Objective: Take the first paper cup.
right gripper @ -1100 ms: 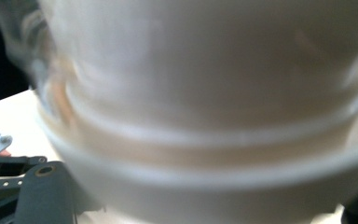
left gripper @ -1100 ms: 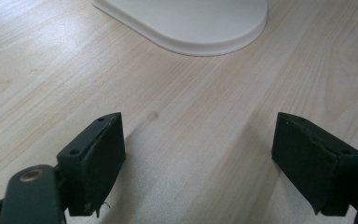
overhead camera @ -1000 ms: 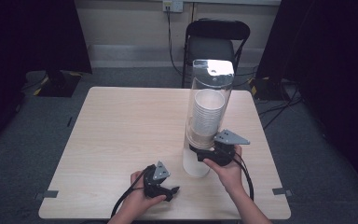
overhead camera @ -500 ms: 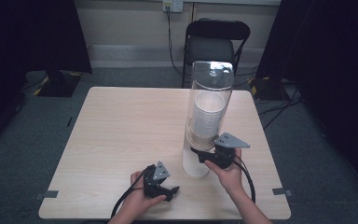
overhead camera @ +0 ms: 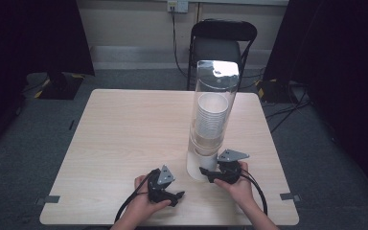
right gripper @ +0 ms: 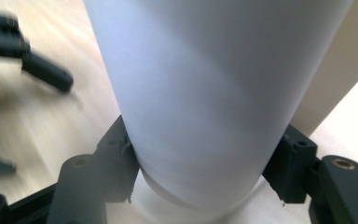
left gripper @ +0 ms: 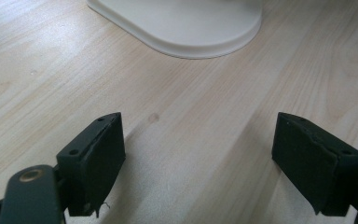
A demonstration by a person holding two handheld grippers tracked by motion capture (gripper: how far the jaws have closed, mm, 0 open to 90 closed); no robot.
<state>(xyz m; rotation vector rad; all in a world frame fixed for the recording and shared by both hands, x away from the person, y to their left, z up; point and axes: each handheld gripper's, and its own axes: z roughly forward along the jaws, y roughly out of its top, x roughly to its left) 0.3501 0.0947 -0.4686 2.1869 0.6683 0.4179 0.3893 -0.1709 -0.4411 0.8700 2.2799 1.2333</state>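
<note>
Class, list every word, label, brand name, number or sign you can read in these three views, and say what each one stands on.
None: no readable text in any view.
The clear cup dispenser, its white cups and its white base carry no print.
The wooden table is plain.
The left gripper and right gripper show no markings.
The wall outlet is too small to read.

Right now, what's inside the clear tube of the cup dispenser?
The clear tube holds a stack of white cups, rims up, in its middle. Below it the tube looks murky. The right gripper is shut on a white cup at the bottom; the stack's count is hidden.
</note>
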